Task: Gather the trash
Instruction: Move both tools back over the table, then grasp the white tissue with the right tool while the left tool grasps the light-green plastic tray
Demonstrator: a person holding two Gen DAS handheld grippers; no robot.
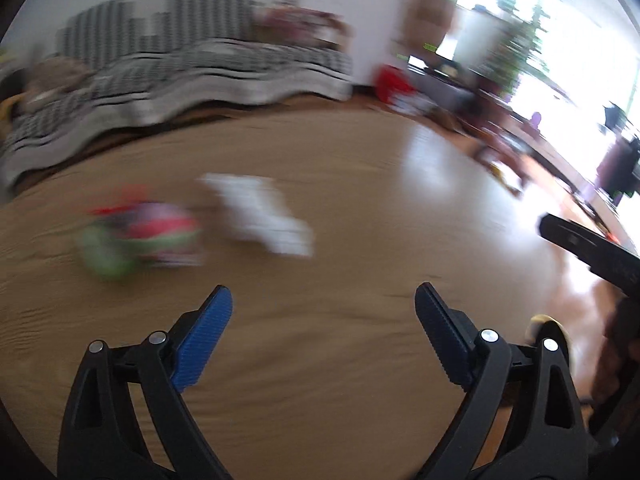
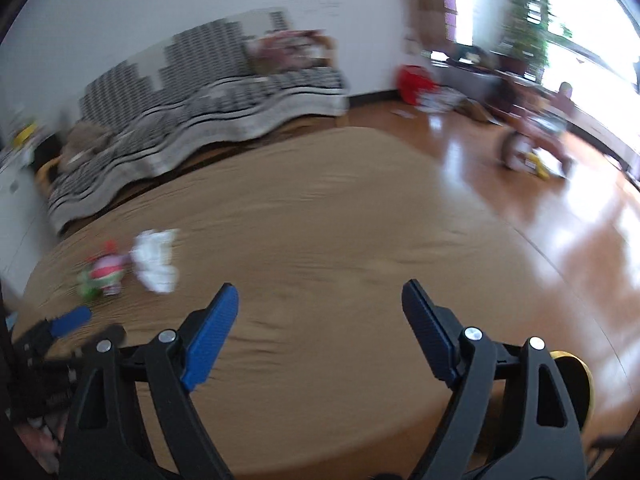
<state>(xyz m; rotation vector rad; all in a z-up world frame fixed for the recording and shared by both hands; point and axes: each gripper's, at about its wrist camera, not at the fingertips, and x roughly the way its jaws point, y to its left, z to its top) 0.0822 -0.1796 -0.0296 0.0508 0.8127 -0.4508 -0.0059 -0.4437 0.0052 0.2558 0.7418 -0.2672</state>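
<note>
Looking through the left wrist camera, I see my left claw (image 1: 323, 300) spread wide with nothing between its blue pads (image 1: 204, 340), low in the middle of the frame over a big tan mat (image 1: 320, 360). Up and to the left of it lies a white tissue (image 1: 260, 212), all crumpled, and just left of that sits a wrapper (image 1: 140, 236) in red, green and pink. Both are blurry, and I cannot tell if they touch. They rest on the mat, well apart from my claw. At the right edge of this frame a black piece of my right claw (image 1: 592, 248) pokes in. Through the right wrist camera, my right claw (image 2: 320, 300) is wide too and holds nothing. Here the tissue (image 2: 156, 260) and wrapper (image 2: 102, 274) sit small at the middle left of the frame, still side by side on the mat (image 2: 320, 240). My left claw (image 2: 86, 322) shows at the lower left, its blue tip near the wrapper. At the upper left of both frames is a sofa (image 1: 180, 76) with a black and white checked cover. Shiny wood floor (image 2: 540, 220) fills the right side, a red thing (image 2: 414, 82) sits by the wall, and a green plant (image 2: 528, 12) stands at the bright window (image 2: 592, 20) in the upper right.
</note>
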